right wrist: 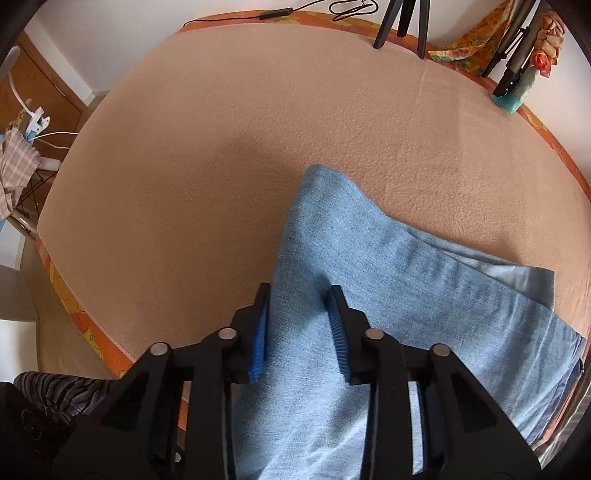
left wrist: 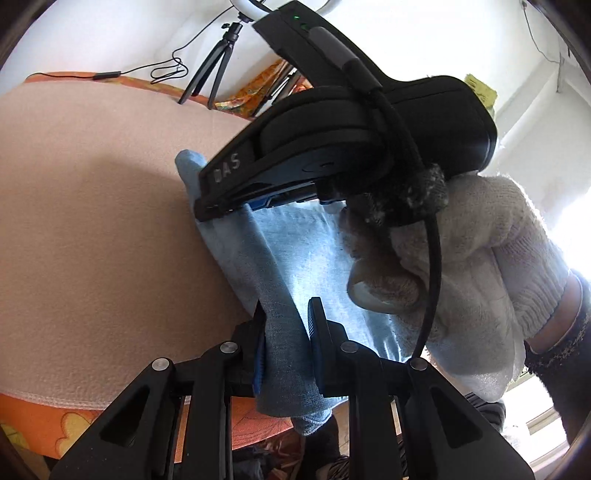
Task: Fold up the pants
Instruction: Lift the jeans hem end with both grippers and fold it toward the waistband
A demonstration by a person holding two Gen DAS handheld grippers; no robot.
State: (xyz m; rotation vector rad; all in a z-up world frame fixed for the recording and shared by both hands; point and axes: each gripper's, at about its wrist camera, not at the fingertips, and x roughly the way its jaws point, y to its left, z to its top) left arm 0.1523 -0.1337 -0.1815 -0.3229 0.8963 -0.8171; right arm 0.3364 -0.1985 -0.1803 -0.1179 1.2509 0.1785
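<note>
Light blue denim pants [right wrist: 424, 288] lie folded on the right half of a peach blanket [right wrist: 221, 147]. My right gripper [right wrist: 297, 332] points steeply down over their left edge. A raised ridge of denim sits between its blue pads, which stand a little apart from it. In the left wrist view the pants [left wrist: 295, 251] run away from me toward the right gripper [left wrist: 201, 216], which a white-gloved hand [left wrist: 480, 240] holds. My left gripper [left wrist: 286, 343] is shut on a thick fold at the near end, lifted off the blanket [left wrist: 92, 221].
A black tripod [right wrist: 402, 22] stands at the far edge of the table, with cables beside it. More tripod legs and patterned orange cloth [right wrist: 517, 55] fill the far right corner. The orange table edge [left wrist: 44, 421] runs close on my left.
</note>
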